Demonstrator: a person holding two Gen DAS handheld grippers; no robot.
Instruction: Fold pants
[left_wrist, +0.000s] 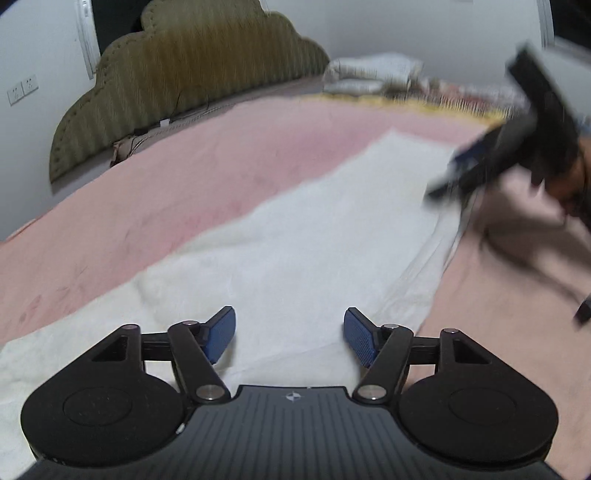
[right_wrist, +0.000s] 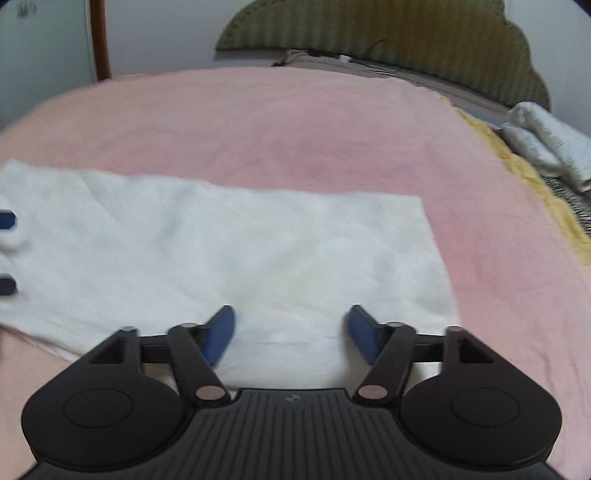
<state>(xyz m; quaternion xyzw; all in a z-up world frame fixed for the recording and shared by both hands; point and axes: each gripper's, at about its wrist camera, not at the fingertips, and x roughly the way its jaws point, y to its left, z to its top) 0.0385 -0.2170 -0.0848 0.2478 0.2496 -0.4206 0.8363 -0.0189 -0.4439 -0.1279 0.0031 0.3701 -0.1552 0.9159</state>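
Left wrist view: left gripper (left_wrist: 290, 334) fingers apart, empty, over near end of white pants (left_wrist: 295, 236) lying lengthwise on pink bed (left_wrist: 147, 192). Right wrist view: right gripper (right_wrist: 291, 334) fingers apart, empty, over near hem; clamp both layers squarely before folding.

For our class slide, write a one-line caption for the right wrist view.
Open right tool hovers over white pants laid flat on a pink bedspread.
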